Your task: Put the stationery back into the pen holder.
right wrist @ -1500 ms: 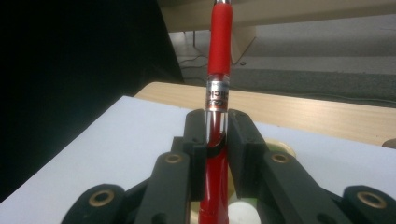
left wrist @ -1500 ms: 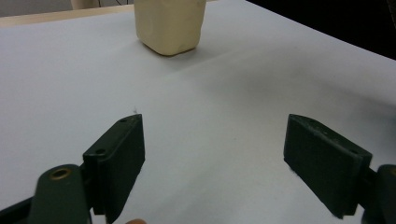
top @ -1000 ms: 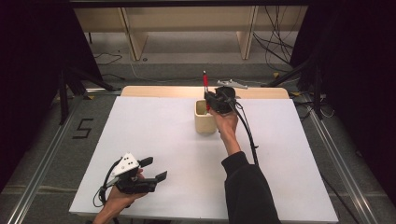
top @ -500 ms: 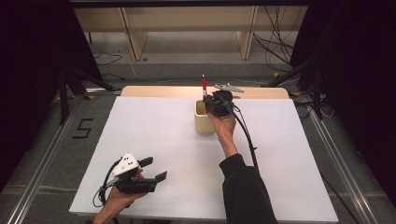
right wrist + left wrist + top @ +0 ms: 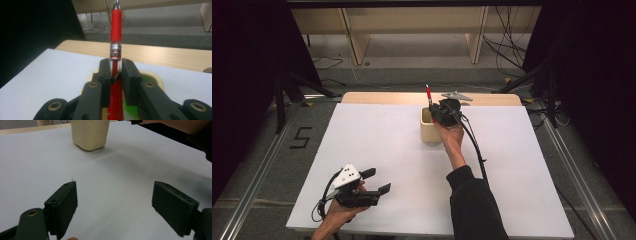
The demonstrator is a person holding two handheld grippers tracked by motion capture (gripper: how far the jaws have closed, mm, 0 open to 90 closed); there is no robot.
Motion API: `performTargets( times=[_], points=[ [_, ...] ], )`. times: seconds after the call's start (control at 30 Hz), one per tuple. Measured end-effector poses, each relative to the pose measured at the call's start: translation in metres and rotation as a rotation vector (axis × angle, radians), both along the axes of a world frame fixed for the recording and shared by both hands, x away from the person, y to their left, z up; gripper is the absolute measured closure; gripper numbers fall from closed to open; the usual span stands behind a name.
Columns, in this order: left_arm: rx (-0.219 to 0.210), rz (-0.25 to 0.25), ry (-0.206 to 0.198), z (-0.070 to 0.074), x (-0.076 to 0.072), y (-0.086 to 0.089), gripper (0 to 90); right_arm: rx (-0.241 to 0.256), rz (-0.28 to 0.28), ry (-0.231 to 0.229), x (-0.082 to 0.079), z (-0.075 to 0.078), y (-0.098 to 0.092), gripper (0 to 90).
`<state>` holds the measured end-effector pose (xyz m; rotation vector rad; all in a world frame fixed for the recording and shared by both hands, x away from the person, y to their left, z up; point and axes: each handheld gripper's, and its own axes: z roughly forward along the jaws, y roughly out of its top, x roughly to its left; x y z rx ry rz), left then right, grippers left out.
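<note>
A red pen (image 5: 116,37) stands upright between the jaws of my right gripper (image 5: 115,68), which is shut on it right over the mouth of a cream cup (image 5: 429,129). From above, the red pen (image 5: 428,94) sticks up beside the right gripper (image 5: 437,113) at the cup's far rim. Something green (image 5: 131,111) lies inside the cup (image 5: 152,76). My left gripper (image 5: 378,181) rests low at the table's front left, open, with nothing between its jaws. The left gripper (image 5: 115,202) faces the cup (image 5: 90,133) across bare white table.
The white tabletop (image 5: 377,140) has a wooden strip (image 5: 382,98) along its far edge. A grey three-cornered plate (image 5: 456,95) tops the right gripper. Its cable (image 5: 474,145) trails back along the forearm. Shelving and cables lie on the floor beyond.
The right gripper with the red pen has shifted slightly left and toward the cup's far rim. The left gripper has stayed put.
</note>
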<state>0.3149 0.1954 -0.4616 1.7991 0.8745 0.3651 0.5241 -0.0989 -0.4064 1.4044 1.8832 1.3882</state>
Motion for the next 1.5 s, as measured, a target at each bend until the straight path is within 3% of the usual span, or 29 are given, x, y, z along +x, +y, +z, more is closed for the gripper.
performTargets(
  times=[0.3,0.63,1.0,1.23,1.5],
  points=[
    [-0.006,0.0,-0.001,0.001,0.0,0.0,20.1,0.012,-0.002,-0.006,-0.004,0.004,-0.007,79.7],
    [-0.006,0.001,0.0,0.001,0.0,-0.001,20.1,0.104,-0.005,-0.003,-0.009,0.005,-0.03,79.7],
    [-0.004,0.001,0.0,0.001,0.0,-0.001,20.2,0.1,0.007,-0.019,-0.015,0.011,-0.038,79.8],
    [-0.009,0.003,-0.001,0.001,0.0,0.0,20.3,0.143,0.001,-0.049,-0.011,0.006,-0.026,80.2],
    [-0.009,0.0,-0.005,0.002,0.0,0.001,20.5,0.141,-0.011,-0.067,-0.008,0.002,-0.009,80.4]
  ],
)
